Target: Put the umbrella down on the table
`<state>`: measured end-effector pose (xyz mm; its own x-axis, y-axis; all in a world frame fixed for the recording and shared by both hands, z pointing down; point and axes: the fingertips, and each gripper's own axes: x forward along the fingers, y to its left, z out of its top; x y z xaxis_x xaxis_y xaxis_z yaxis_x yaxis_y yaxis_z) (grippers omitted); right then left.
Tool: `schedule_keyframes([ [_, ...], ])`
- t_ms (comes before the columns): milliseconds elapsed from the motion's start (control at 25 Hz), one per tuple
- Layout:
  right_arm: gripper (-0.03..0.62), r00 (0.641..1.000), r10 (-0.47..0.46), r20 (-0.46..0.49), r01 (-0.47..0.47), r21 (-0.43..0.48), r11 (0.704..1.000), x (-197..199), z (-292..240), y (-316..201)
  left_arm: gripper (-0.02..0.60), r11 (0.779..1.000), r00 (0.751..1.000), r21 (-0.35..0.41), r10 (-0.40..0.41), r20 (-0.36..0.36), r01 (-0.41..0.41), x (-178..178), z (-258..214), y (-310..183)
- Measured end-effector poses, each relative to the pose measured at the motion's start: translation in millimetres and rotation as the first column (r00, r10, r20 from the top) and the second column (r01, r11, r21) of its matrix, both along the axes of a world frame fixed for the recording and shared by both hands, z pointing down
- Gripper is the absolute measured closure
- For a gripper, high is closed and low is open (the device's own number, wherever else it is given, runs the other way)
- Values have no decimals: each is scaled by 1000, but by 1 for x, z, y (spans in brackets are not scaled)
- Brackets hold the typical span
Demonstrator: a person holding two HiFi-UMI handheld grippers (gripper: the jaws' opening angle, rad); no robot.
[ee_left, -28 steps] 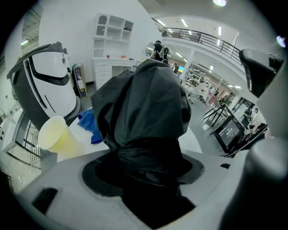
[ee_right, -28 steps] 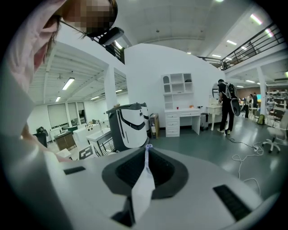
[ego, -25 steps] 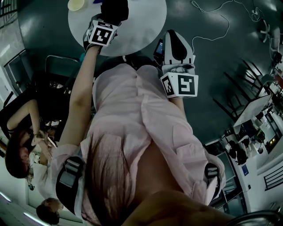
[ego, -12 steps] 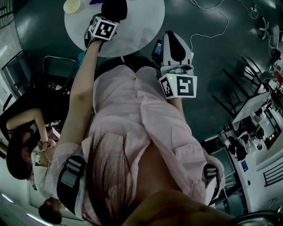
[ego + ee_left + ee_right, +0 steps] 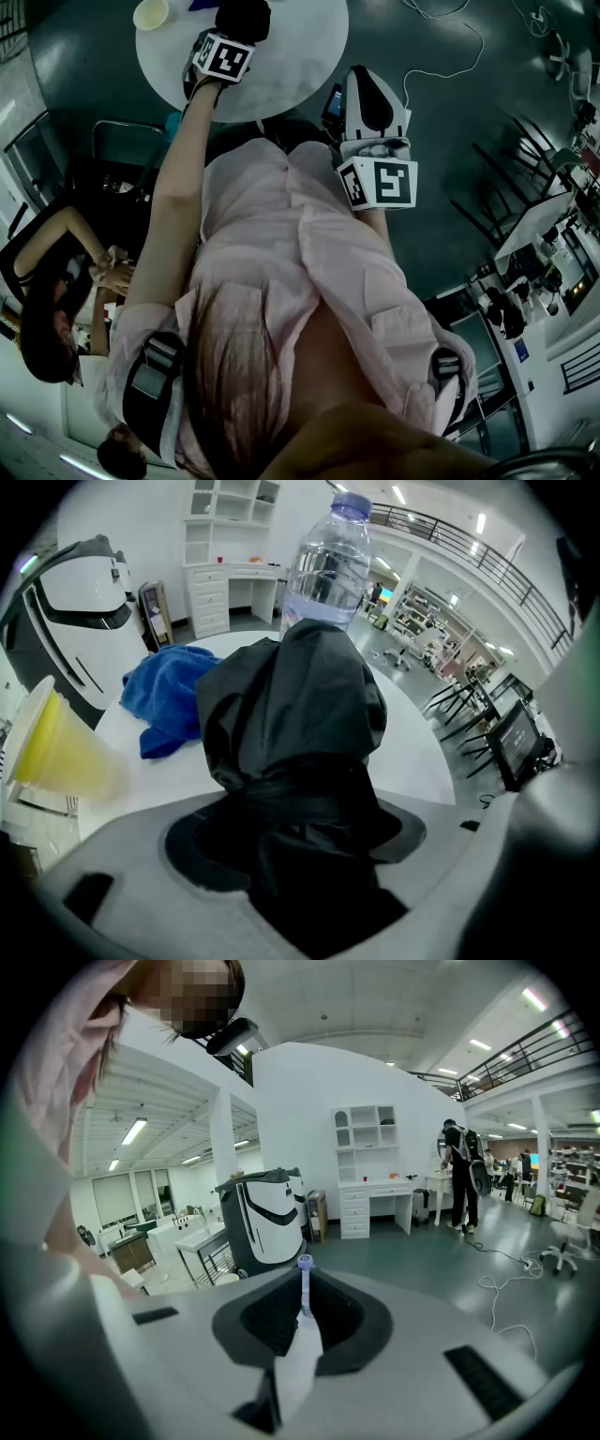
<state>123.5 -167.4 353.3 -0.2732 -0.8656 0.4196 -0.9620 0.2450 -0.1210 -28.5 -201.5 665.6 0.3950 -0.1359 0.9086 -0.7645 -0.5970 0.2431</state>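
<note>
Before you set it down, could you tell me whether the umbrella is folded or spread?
Folded: the umbrella is a bunched black bundle in the left tongs.

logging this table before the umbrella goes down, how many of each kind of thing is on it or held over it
umbrella, in the left tool: 1
water bottle: 1
blue cloth: 1
yellow cup: 1
total: 4
</note>
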Motion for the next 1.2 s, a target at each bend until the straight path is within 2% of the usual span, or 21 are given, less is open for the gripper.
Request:
schedule_keyframes([
  [200, 553, 1000, -9, 1, 9, 11, 1000, -11, 1, 3, 261, 1000, 1000, 9, 2, -19, -2, -6, 3, 3],
  [320, 553, 1000, -12, 3, 12, 16, 1000, -13, 0, 5, 250, 1000, 1000, 15, 8, -6, -8, -15, -4, 1],
  [640, 553, 1000, -25, 5, 25, 25, 999, -14, -3, 8, 227, 999, 998, 49, -19, -64, 22, -13, -19, 2],
  [920, 553, 999, -47, 9, 47, 35, 998, -10, -7, 3, 228, 987, 990, 126, -85, -115, 99, -13, -61, -9],
  [1120, 553, 998, -59, 10, 59, 45, 997, -11, -11, 1, 229, 974, 982, 184, -104, -158, 132, -10, -93, -16],
  [1160, 553, 998, -61, 11, 61, 48, 997, -13, -12, 2, 236, 970, 979, 198, -111, -173, 145, -10, -101, -17],
  [1200, 553, 998, -64, 11, 63, 51, 997, -15, -13, 4, 271, 963, 976, 217, -121, -184, 160, -11, -108, -18],
])
